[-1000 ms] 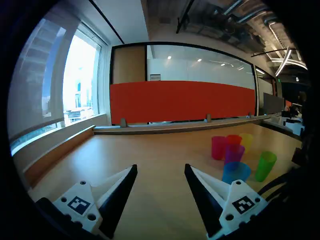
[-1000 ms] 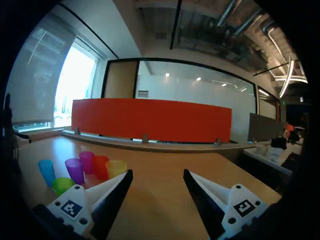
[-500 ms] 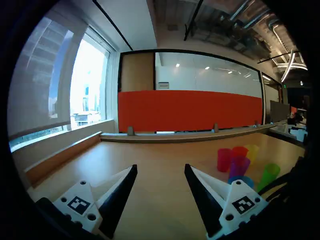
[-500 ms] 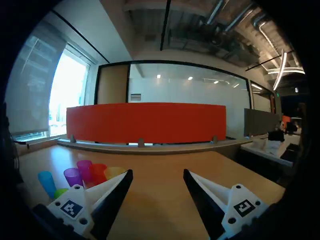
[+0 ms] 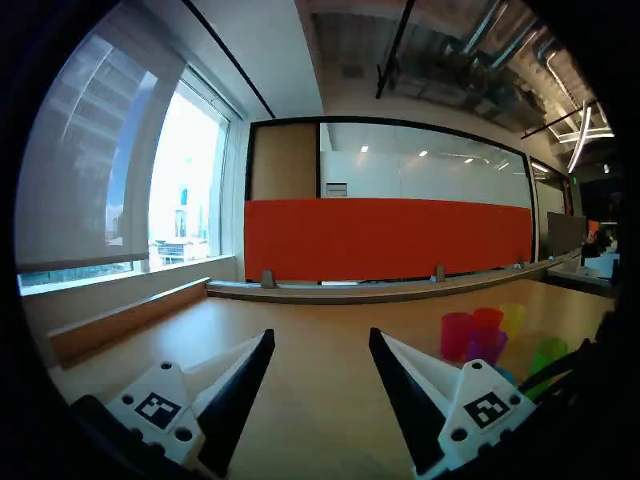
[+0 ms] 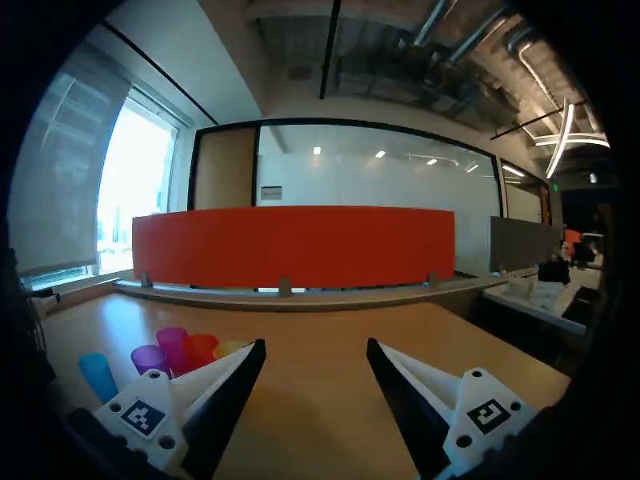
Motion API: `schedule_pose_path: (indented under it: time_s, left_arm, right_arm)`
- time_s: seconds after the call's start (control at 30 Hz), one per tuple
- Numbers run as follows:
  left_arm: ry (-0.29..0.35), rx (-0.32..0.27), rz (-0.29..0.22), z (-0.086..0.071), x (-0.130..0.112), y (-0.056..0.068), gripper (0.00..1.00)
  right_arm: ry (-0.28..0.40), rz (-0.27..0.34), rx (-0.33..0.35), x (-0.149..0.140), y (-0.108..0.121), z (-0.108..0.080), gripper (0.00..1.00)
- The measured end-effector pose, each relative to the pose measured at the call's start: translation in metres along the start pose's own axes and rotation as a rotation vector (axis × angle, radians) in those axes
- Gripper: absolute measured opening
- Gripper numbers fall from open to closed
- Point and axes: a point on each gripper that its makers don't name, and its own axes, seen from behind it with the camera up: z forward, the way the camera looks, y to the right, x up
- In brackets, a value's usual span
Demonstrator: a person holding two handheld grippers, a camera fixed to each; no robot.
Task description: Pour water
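Note:
Several coloured plastic cups stand grouped on a wooden table [image 5: 320, 336]. In the left gripper view they sit low at the right: a pink cup [image 5: 456, 336], a red cup [image 5: 487, 318], a yellow cup [image 5: 512, 318], a purple cup [image 5: 486, 347] and a green cup [image 5: 548, 354]. My left gripper [image 5: 320, 344] is open and empty, left of them. In the right gripper view a blue cup [image 6: 99, 376], a purple cup [image 6: 149, 359], a pink cup [image 6: 172, 346] and a red cup [image 6: 200, 349] stand at the lower left, partly behind my finger. My right gripper [image 6: 316, 352] is open and empty.
A long orange divider panel [image 5: 388, 238] runs along the table's far edge. A window and a wooden ledge [image 5: 120, 316] line the left side. Another desk with items [image 6: 544, 296] lies to the right, beyond the table's edge.
Both views have tilted upward, so the cups have sunk lower in each. In the right gripper view the green cup has dropped behind my left finger.

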Motion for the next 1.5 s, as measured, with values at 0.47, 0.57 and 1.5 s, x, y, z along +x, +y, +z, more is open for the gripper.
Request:
schedule_pose_path:
  time_s: [0.47,0.57,1.5]
  left_arm:
    - [0.004,-0.002,0.006,0.017,-0.019,0.004,0.87]
    - [0.002,0.003,0.006,0.020,-0.023,0.002,0.87]
    - [-0.005,0.001,0.004,0.024,-0.032,0.001,0.87]
  right_arm:
    - [-0.011,-0.017,-0.003,0.003,-0.003,-0.001,0.98]
    - [-0.012,-0.019,-0.002,0.003,-0.004,-0.001,0.98]
    - [-0.001,-0.011,0.004,0.013,-0.004,-0.008,0.98]
